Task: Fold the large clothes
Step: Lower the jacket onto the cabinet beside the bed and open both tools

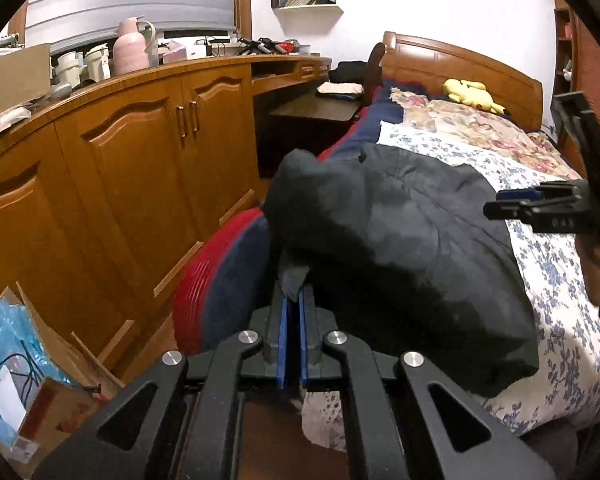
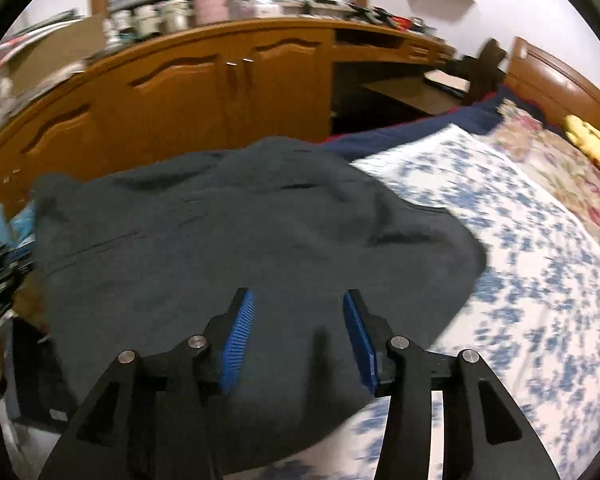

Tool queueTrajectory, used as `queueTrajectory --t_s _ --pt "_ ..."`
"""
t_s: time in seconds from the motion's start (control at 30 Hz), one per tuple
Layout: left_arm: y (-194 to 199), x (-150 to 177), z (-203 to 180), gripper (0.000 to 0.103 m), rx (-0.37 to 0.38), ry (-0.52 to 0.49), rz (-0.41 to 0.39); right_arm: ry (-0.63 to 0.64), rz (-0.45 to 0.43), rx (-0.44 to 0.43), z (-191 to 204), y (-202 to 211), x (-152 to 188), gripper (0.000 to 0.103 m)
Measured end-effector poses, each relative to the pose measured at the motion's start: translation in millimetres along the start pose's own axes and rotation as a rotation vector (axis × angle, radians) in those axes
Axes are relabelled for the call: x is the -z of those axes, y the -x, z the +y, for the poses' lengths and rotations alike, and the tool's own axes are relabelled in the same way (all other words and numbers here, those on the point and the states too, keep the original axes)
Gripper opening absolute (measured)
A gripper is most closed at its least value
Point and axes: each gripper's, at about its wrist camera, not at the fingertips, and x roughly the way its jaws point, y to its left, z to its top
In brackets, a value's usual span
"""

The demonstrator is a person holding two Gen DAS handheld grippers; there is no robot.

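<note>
A large dark garment (image 1: 400, 248) lies bunched on the bed's blue-flowered sheet (image 1: 548, 280); in the right wrist view it (image 2: 240, 240) fills the middle. My left gripper (image 1: 294, 300) is shut on a fold of the garment's near edge, at the bed's left side. My right gripper (image 2: 298, 304) is open, its blue pads just above the garment's near part, holding nothing. The right gripper also shows at the right edge of the left wrist view (image 1: 500, 206), above the garment's right side.
A wooden cabinet (image 1: 140, 152) with a cluttered top runs along the left. A red and navy blanket (image 1: 220, 280) hangs off the bed's left side. A yellow plush toy (image 1: 472, 96) lies by the headboard (image 1: 460, 60). Cardboard and bags (image 1: 28, 360) sit on the floor.
</note>
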Motion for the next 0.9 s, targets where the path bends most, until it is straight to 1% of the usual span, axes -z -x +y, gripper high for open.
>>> queueTrajectory --t_s 0.07,0.13,0.17,0.23,0.27,0.3,0.37,0.4,0.47,0.53,0.63,0.7,0.73,0.77,0.8,0.9 --pt "1 1 1 0.005 -0.01 -0.002 0.006 0.023 -0.014 -0.086 12 3 9 0.048" --pt "4 3 3 0.005 -0.007 0.001 0.015 0.051 0.002 -0.142 22 1 21 0.048" --pt "7 5 4 0.006 -0.003 0.003 0.016 0.065 0.013 -0.146 27 -2 27 0.048" --pt "14 7 7 0.007 0.0 0.002 0.001 0.065 0.005 -0.127 32 -10 34 0.048" --pt "19 7 8 0.013 0.006 0.003 -0.011 0.068 -0.004 -0.124 32 -12 40 0.048" --pt "24 7 10 0.022 0.011 0.007 -0.024 0.074 -0.004 -0.122 32 -15 44 0.048" --pt "34 5 13 0.028 0.025 0.021 -0.048 0.089 -0.002 -0.111 36 -22 42 0.048" --pt "39 4 13 0.032 0.036 0.026 -0.056 0.086 -0.004 -0.109 34 -19 43 0.048" --pt "47 1 12 0.037 0.043 0.033 -0.068 0.074 -0.007 -0.112 38 -9 43 0.048" --pt "56 -3 7 0.038 0.055 0.025 -0.085 0.077 -0.017 -0.114 41 -3 40 0.048" --pt "67 -8 -2 0.049 0.064 0.013 -0.116 0.073 -0.053 -0.118 41 17 49 0.048" --pt "74 -10 -11 0.061 0.078 0.003 -0.132 0.065 -0.08 -0.119 36 30 54 0.048" --pt "78 -11 -16 0.063 0.081 -0.003 -0.139 0.066 -0.093 -0.118 39 34 58 0.048" --pt "81 -13 -22 0.064 0.086 -0.01 -0.145 0.065 -0.105 -0.118 37 43 63 0.048" --pt "83 -15 -27 0.068 0.092 -0.015 -0.149 0.062 -0.116 -0.115 35 52 67 0.048" --pt "93 -23 -45 0.073 0.105 -0.036 -0.173 0.048 -0.151 -0.107 26 75 79 0.049"
